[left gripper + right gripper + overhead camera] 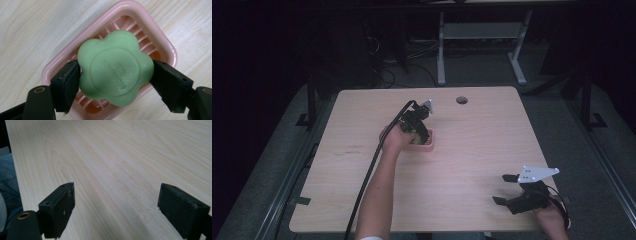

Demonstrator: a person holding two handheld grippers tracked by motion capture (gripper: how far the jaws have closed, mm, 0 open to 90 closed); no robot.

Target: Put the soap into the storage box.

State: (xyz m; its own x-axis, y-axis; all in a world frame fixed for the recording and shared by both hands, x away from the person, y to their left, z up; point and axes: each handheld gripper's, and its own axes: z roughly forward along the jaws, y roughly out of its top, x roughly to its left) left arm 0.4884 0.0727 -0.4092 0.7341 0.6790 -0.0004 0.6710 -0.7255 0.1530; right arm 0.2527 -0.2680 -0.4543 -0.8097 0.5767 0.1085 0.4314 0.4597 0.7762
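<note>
Both left jaws against soap (115,67)

High view overlooks the table (472,165); tong cameras probably hover close.

Soap dish (428,145) mid-table (472,150); bare wood all round.

On the one wooden table (472,150): one pink soap dish (160,37), one green flower-shaped soap bar (115,67), two black grippers, left (419,131) and right (504,189), and one round hole (462,100) near the far edge.
</note>
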